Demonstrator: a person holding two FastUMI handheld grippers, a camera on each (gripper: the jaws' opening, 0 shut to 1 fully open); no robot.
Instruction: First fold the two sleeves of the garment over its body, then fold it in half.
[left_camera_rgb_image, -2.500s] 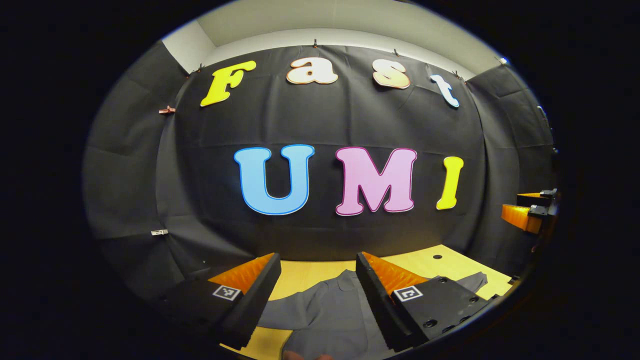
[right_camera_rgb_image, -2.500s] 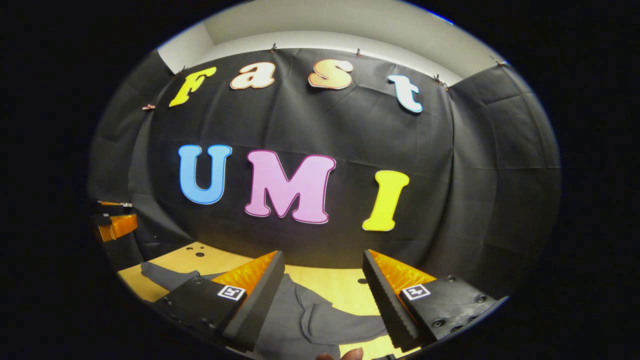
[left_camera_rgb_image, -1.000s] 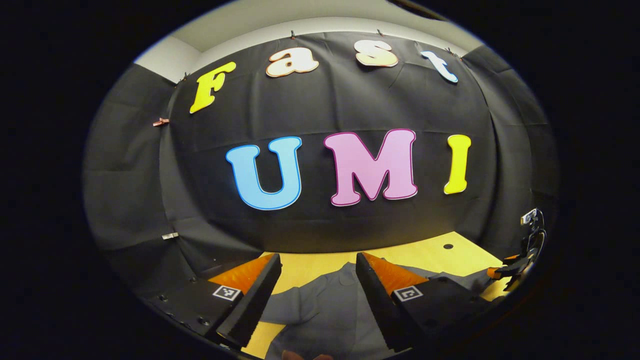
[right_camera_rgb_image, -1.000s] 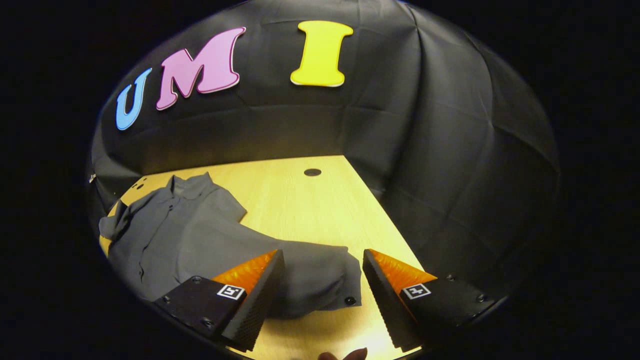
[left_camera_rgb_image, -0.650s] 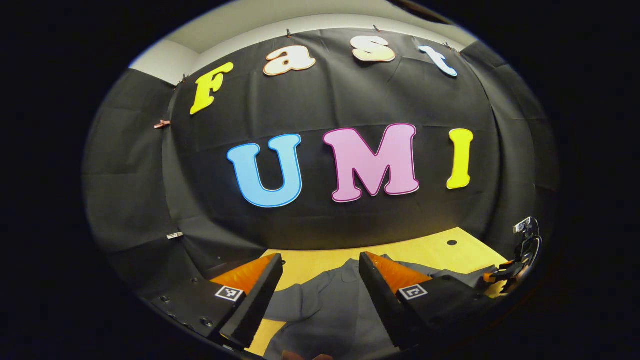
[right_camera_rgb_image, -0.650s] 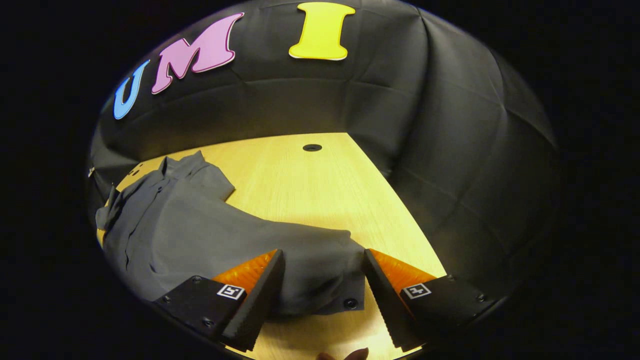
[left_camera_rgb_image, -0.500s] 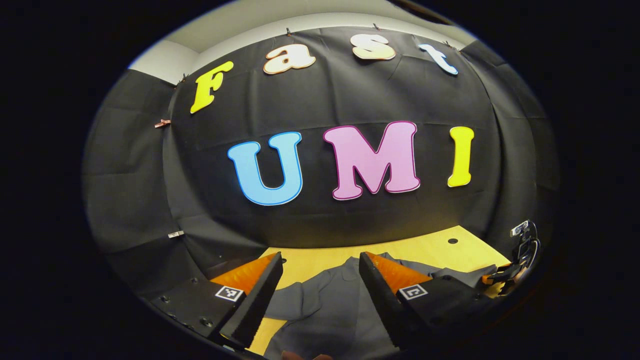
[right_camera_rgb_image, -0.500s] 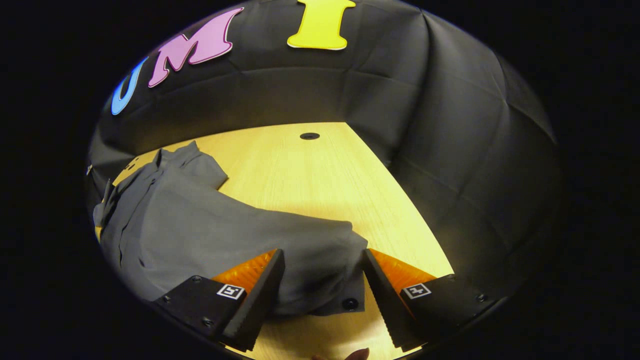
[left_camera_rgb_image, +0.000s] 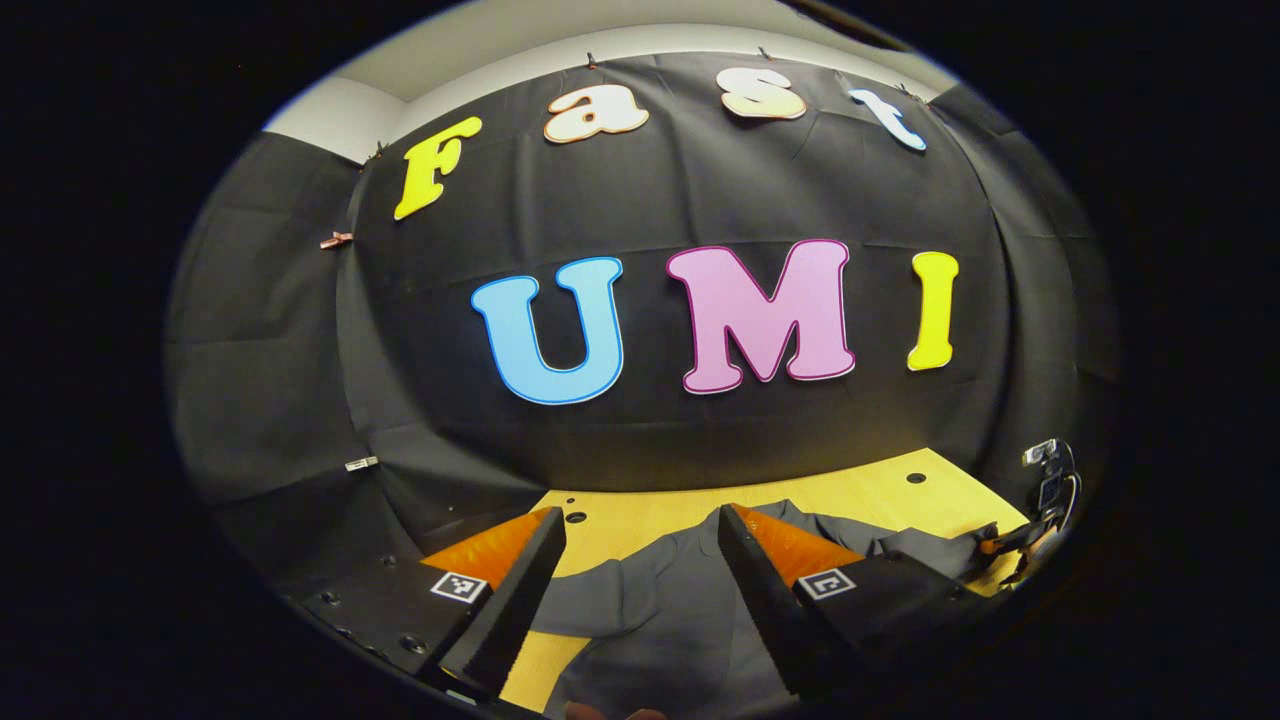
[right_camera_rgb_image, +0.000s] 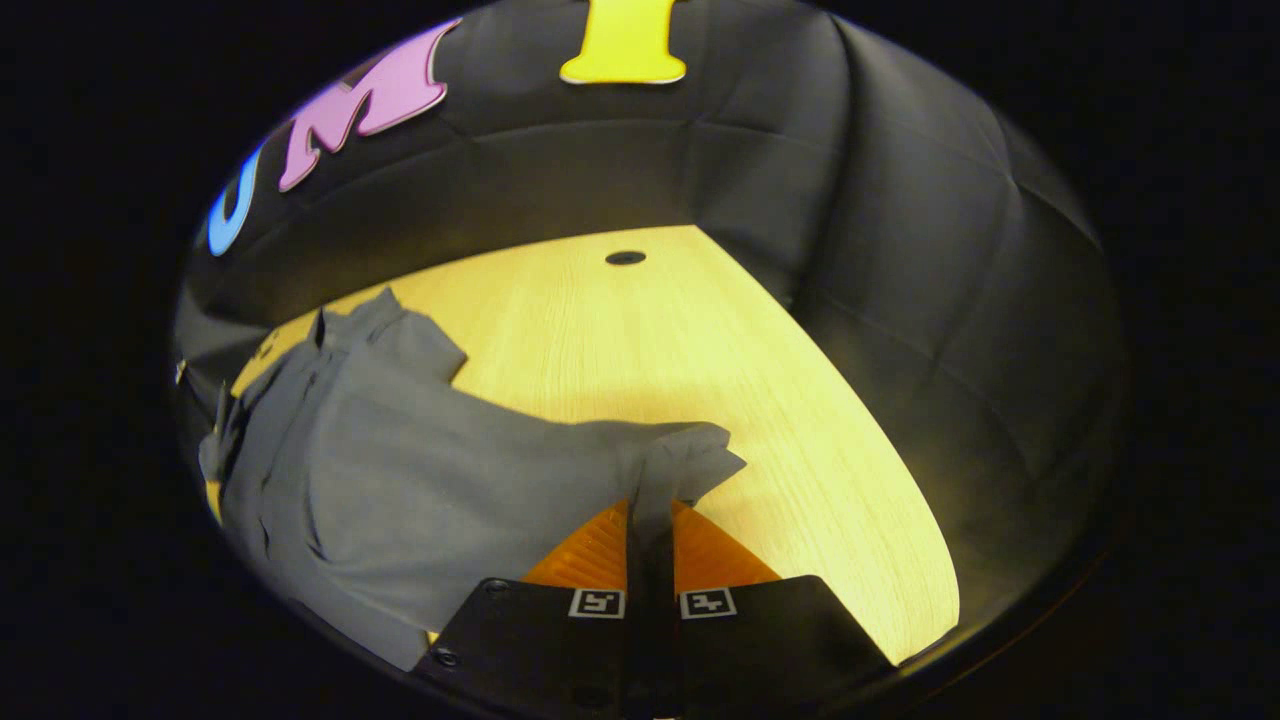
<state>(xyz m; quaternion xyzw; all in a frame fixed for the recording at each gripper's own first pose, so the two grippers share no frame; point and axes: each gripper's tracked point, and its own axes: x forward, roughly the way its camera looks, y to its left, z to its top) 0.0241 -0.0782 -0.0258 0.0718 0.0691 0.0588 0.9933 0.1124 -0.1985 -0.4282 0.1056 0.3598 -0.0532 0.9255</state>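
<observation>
A gray shirt (right_camera_rgb_image: 400, 480) lies spread out on the wooden table (right_camera_rgb_image: 640, 340). The table is the thing to look from. The shirt is on the side of the table away from the small round hole (right_camera_rgb_image: 625, 258) in the wood, and its collar (right_camera_rgb_image: 345, 320) points toward the black wall at the back.

The right gripper (right_camera_rgb_image: 650, 520) is pressed tight together. Both its fingers pinch the end of one sleeve (right_camera_rgb_image: 680, 465) of the shirt. A bit of the sleeve cloth pokes up past the finger tips and looks lifted off the table. The rest of that sleeve runs back to the body of the shirt.

The left gripper (left_camera_rgb_image: 635, 545) is held wide apart with nothing in it. It hangs above the table, near the front of it, and the shirt (left_camera_rgb_image: 650, 600) lies on the wood below and between its fingers. In the left gripper view the right gripper (left_camera_rgb_image: 1010, 545) can also be seen far off by the edge of the table, at the end of the sleeve (left_camera_rgb_image: 930, 545)
</observation>
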